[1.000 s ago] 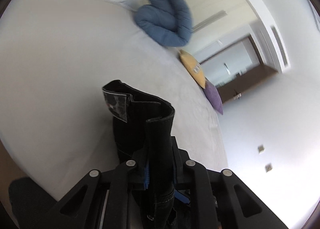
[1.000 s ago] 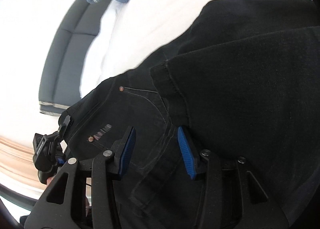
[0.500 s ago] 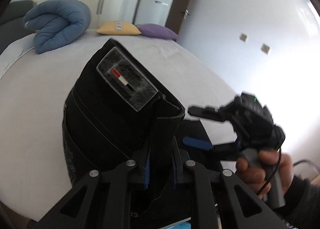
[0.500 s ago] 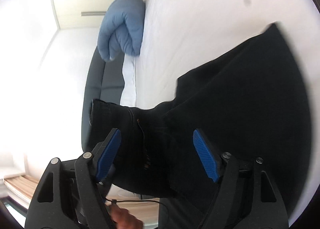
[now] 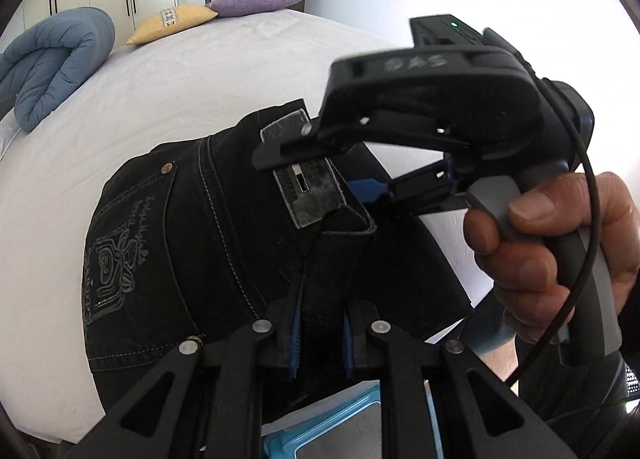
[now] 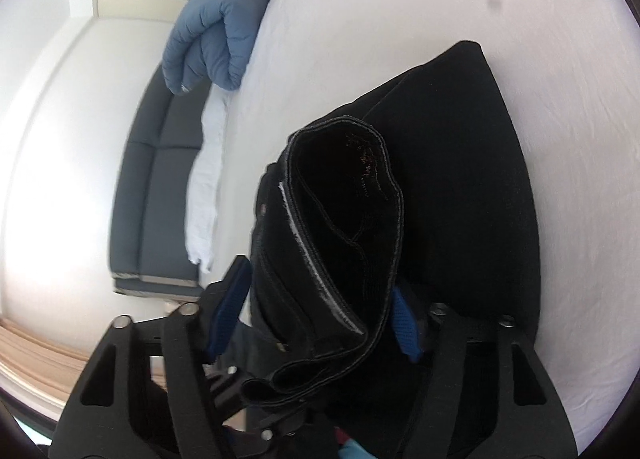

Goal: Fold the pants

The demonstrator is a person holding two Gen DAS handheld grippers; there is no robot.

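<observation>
Black jeans (image 5: 168, 243) lie on a white bed (image 5: 200, 75), waistband end raised, with a grey leather patch (image 5: 312, 187) and an embroidered back pocket showing. My left gripper (image 5: 320, 335) is shut on a fold of the waistband. My right gripper (image 5: 320, 167), held by a hand, reaches in from the right with its jaws open around the waistband at the patch. In the right wrist view the waistband (image 6: 340, 259) sits between the open blue pads (image 6: 230, 303) of the right gripper (image 6: 316, 319), and the rest of the jeans (image 6: 460, 179) spreads behind.
A rolled blue duvet (image 5: 48, 59) lies at the bed's far left, also in the right wrist view (image 6: 216, 31). A yellow pillow (image 5: 172, 19) and a purple pillow (image 5: 252, 3) sit at the head. A dark sofa (image 6: 160, 187) stands beside the bed. A blue stool (image 5: 320, 431) is below.
The right gripper has moved in from the side, and its open jaws now straddle the waistband. The left gripper keeps its hold and has turned with the waistband.
</observation>
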